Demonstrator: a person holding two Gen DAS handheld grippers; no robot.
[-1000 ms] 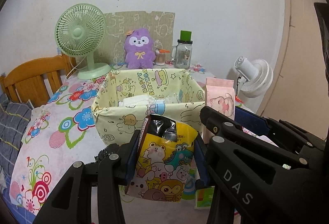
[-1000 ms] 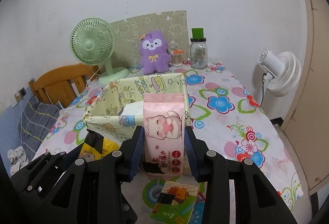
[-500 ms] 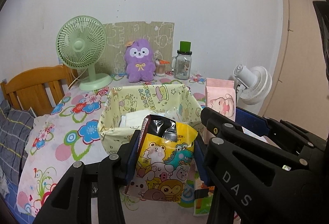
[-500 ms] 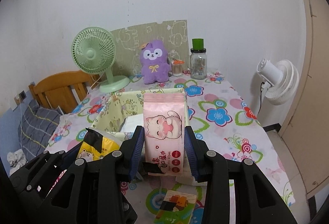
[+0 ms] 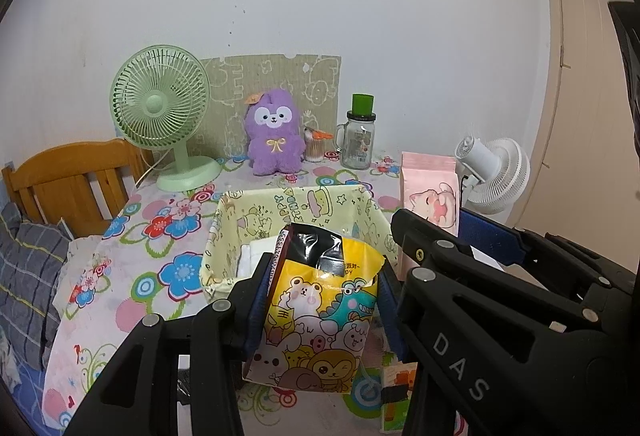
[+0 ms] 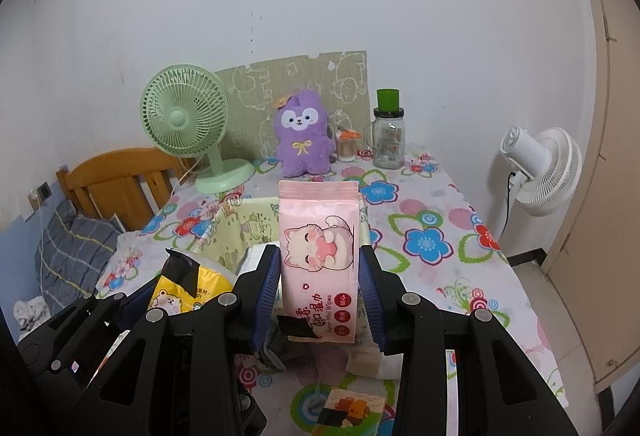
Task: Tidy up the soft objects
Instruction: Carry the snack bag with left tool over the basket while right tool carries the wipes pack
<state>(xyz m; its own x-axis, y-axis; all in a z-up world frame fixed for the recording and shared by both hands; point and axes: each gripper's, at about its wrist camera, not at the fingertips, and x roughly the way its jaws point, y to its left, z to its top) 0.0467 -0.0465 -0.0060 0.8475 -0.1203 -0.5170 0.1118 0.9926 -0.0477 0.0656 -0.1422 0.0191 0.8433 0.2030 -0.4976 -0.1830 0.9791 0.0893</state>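
Yellow pack [image 5: 320, 312]: clamped in left gripper [image 5: 320, 300], just in front of fabric bin [image 5: 224, 236].
Pink wipes [image 6: 320, 256]: gripped by right gripper [image 6: 320, 288], above bin's near rim.

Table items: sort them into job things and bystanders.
Job: yellow animal-print pack in the left gripper; pink wipes pack in the right gripper; fabric basket.
Bystanders: green fan, purple plush, glass jar, white fan.

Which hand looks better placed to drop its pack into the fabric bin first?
Right, probably: the pink wipes pack in the right gripper overlaps the fabric bin; the left gripper holds its yellow pack nearer the front rim.
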